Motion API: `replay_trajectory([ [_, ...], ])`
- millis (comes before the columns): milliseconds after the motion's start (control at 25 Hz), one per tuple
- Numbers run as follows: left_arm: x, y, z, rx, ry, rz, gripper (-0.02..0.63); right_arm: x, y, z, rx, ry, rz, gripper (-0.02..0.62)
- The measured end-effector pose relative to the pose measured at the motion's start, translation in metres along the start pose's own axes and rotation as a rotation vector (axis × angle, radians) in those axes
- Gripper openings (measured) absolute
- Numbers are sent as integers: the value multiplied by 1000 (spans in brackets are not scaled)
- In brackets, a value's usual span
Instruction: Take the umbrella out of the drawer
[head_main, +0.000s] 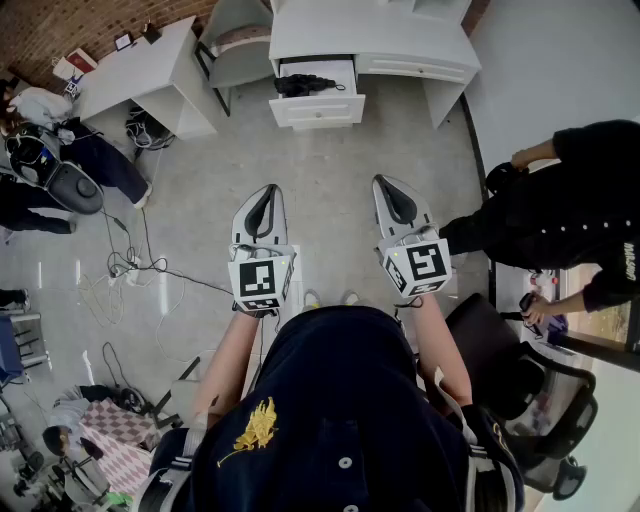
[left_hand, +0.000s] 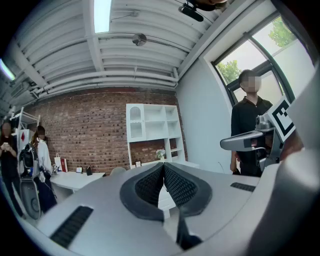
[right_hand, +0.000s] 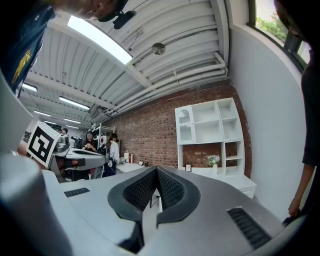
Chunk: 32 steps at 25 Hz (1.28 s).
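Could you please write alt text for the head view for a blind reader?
Seen from above, a person holds the left gripper and right gripper, both shut and empty, level toward a white desk whose open drawer holds a black umbrella. A bystander in black stands at the right.

The umbrella lies in the open drawer at 12 o'clock; a chair at 11, a bystander at 3.

Black folded umbrella lies in open white drawer.
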<state>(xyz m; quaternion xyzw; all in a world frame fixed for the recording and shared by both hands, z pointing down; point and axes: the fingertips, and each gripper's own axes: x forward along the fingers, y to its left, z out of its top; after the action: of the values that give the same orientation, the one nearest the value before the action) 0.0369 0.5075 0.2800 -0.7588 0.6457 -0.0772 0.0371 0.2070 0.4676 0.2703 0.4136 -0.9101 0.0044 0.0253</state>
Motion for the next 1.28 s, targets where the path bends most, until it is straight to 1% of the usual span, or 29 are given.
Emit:
replay_trajectory([
  [200,4,-24,4,54,3,-57,18,-9,-11,0,-6,4,-14,23],
  [480,11,-51,9,70,11,-81,18,-25,-30,-5,-7,11,-16,23],
  [720,22,-62,6,48,23,-40,18,-35,-57,-16,-8,47,-32,23],
  [920,19,-73,3,49,41,-16,18,-46,-69,-28,40,51,-32,23],
  [1000,22,-75,6,56,37,-2,18,-47,-76,-26,40,38,-20,23],
  [1160,9,-76,1,47,66,20,18,-53,-74,-32,77,46,-4,23],
  [1280,11,-69,0,48,84,31,18,-46,-70,-30,87,46,11,23],
])
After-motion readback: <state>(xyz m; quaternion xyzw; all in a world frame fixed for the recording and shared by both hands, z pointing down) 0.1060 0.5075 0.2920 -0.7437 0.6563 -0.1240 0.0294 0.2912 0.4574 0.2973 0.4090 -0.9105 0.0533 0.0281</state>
